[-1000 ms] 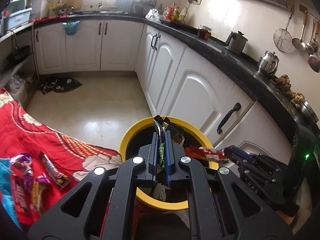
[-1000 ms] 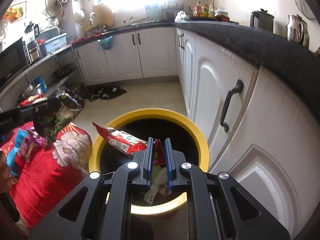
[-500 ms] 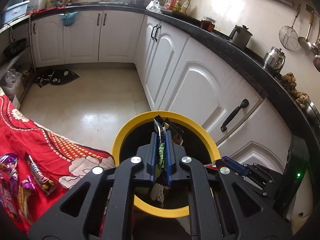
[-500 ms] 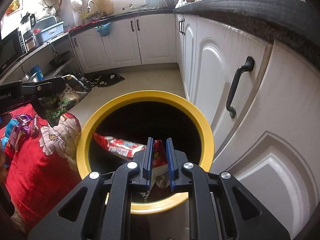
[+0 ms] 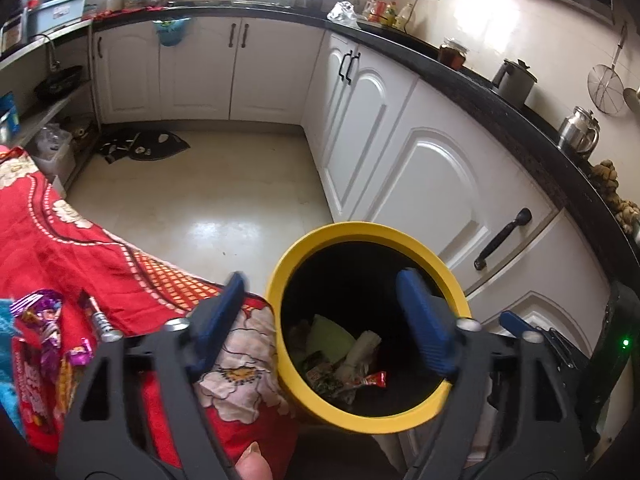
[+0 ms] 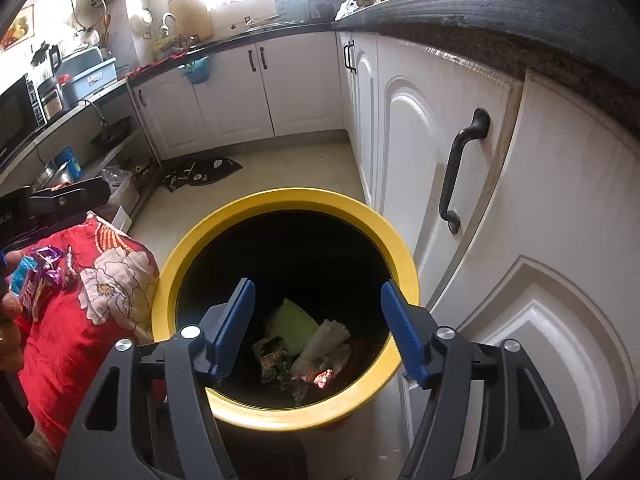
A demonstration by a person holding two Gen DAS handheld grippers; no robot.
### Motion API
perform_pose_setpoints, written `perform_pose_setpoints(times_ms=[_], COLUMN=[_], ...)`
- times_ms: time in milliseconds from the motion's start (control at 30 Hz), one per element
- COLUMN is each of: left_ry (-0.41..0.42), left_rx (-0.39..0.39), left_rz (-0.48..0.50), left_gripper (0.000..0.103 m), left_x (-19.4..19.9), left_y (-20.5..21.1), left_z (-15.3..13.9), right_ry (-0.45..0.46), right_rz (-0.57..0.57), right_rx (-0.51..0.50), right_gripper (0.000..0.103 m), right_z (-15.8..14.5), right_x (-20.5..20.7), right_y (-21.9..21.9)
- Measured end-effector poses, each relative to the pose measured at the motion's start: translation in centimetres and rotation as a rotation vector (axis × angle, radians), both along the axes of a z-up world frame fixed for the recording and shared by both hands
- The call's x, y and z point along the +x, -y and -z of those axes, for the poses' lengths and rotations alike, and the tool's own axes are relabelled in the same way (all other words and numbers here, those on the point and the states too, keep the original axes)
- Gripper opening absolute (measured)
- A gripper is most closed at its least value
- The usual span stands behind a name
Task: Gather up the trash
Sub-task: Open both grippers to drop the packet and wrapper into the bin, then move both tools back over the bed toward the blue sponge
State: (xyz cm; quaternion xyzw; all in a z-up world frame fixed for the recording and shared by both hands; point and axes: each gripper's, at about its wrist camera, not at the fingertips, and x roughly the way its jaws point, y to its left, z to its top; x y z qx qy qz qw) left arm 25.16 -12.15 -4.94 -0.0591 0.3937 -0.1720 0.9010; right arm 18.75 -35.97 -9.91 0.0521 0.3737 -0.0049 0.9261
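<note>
A kitchen with white cabinet doors (image 5: 436, 168) running along the right side and the far wall, topped by a black counter (image 5: 500, 100). Pale, glossy tiled floor (image 5: 224, 200), with a dark mat (image 5: 144, 146) lying at the far left near open shelving. On the far counter, bottles and a sunlit window; on the right counter, a steel pot (image 5: 514, 80) and kettle (image 5: 578, 132); a strainer (image 5: 604, 88) hanging on the wall above.

Just beside the right-hand cabinets, a yellow bin (image 5: 340, 236) with a black inside, standing on the floor. At its bottom, dropped trash (image 6: 304, 344): crumpled wrappers, a pale green piece, a white wad, a bit of red foil.

To the left of the bin, touching its side, a surface draped in red floral cloth (image 5: 60, 248), with more candy wrappers (image 5: 44, 320) lying at its near left.

Left gripper (image 5: 320, 320) above the bin's near left rim, jaws opening wide, nothing between the blue pads. Right gripper (image 6: 316, 324) over the bin mouth, jaws likewise opening, nothing between them, pointing down at the trash inside.
</note>
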Motion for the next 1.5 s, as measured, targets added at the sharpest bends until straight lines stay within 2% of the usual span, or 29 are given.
perform_pose_setpoints(times_ms=[67,167,267,400,500,967,1500], left_ry=[0.012,0.024,0.03,0.044,0.055,0.136,0.185], left_rx=[0.004,0.014,0.023,0.028,0.031,0.046,0.031], left_rz=[-0.008,-0.023,-0.034,-0.044,-0.053,-0.106,-0.174], left_gripper=[0.092,0.092,0.092,0.092,0.092,0.092,0.092], left_x=[-0.2,-0.5,-0.8,-1.4,-1.8,-4.0,-6.5], left_y=[-0.2,-0.7,-1.1,-1.7,-2.1,-4.0,-7.0], left_z=[-0.3,-0.8,-1.1,-1.5,-2.0,-4.8,-6.8], right_ry=[0.008,0.024,0.049,0.075,0.098,0.174,0.233], right_rz=[0.004,0.007,0.013,0.011,0.013,-0.018,-0.075], right_rx=[0.005,0.011,0.016,0.018,0.027,0.048,0.048], right_gripper=[0.068,0.072,0.082,0.082,0.088,0.09,0.09], right_z=[-0.3,-0.8,-1.6,-2.5,-3.3,-6.0,-8.4], right_x=[-0.1,-0.4,-0.5,-0.9,-1.3,-2.7,-4.3], right_y=[0.1,0.0,0.0,-0.1,-0.2,-1.4,-3.7])
